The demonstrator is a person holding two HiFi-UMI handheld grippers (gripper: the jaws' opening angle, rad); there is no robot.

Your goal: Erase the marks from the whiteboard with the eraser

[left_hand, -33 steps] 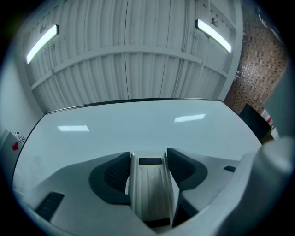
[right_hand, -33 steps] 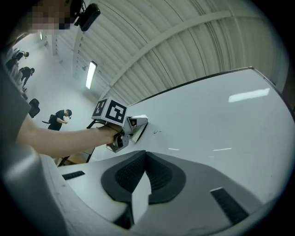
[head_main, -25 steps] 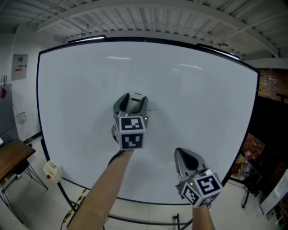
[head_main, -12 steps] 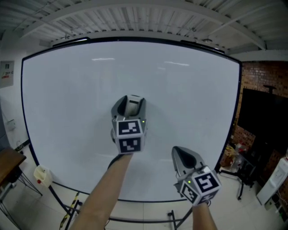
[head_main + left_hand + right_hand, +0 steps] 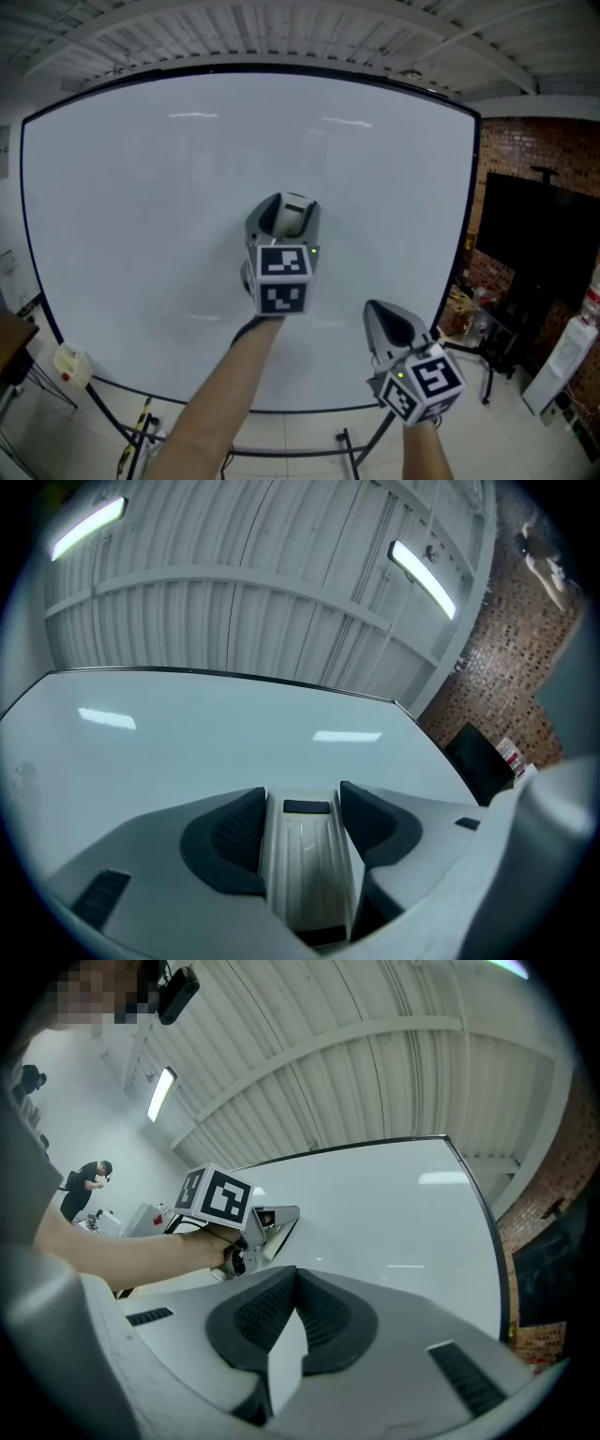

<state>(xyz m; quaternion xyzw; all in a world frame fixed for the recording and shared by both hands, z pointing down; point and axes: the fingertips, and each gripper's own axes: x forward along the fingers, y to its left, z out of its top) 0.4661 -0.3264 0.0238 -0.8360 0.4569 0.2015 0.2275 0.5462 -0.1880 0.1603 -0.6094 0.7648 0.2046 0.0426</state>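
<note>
The whiteboard [image 5: 141, 206] fills the head view and I see no marks on its white face. My left gripper [image 5: 285, 211] is held up against the middle of the board, shut on a whitish eraser [image 5: 292, 218]. In the left gripper view the ribbed eraser [image 5: 307, 864] sits squeezed between the two dark pads [image 5: 234, 832], with the whiteboard [image 5: 187, 747] right ahead. My right gripper [image 5: 387, 323] hangs lower right, off the board's face, jaws shut on nothing. In the right gripper view its tips [image 5: 293, 1274] meet, and the left gripper [image 5: 267, 1227] shows beyond.
A brick wall [image 5: 516, 141] and a black panel [image 5: 534, 234] stand right of the board. A small white container [image 5: 69, 364] hangs at the board's lower left. Stand legs [image 5: 361, 455] reach the tiled floor. People [image 5: 89, 1185] stand far off.
Both grippers have slid to the right along the board, and the board's right edge has come nearer in the picture. The faint mark beside the eraser is no longer seen.
</note>
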